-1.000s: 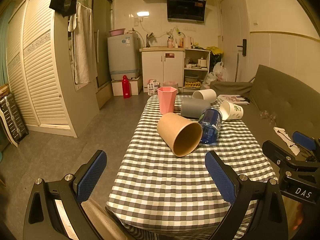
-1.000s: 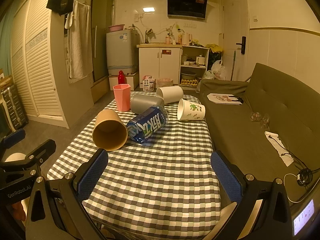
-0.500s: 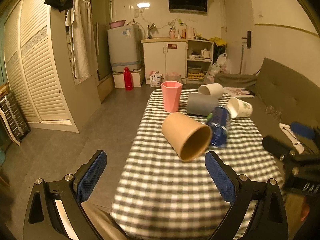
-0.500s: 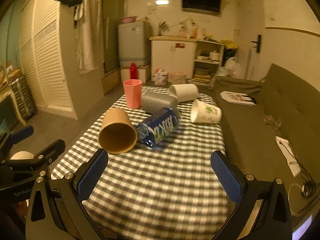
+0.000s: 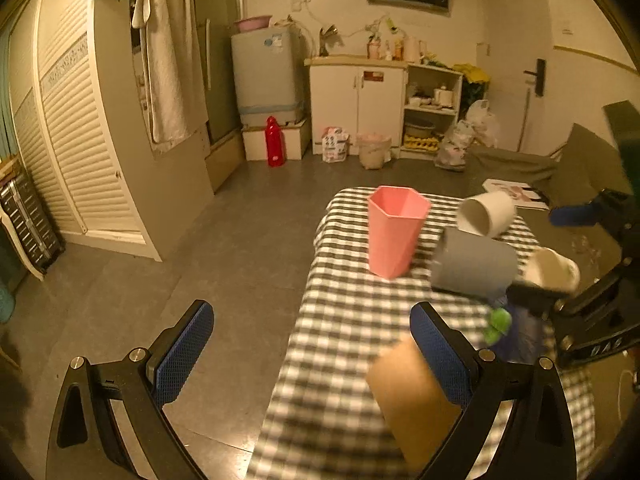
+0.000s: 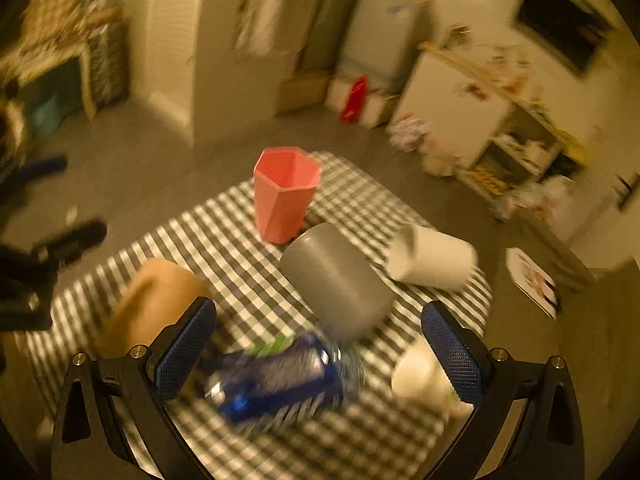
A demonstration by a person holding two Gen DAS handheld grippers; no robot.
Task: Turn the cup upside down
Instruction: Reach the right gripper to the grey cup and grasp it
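Note:
A pink hexagonal cup stands upright, mouth up, at the far end of the checked table. A grey cup, a white cup, a brown paper cup and a printed white cup lie on their sides. My left gripper is open and empty over the table's left edge. My right gripper is open and empty above the table, over a lying blue bottle.
A sofa runs along the table's right side. The floor lies to the left. A wardrobe, a washing machine and a white cabinet stand at the back. The right gripper's body shows in the left wrist view.
Both grippers have moved forward over the table towards the cups and stayed open. The right view has tilted downward and is blurred.

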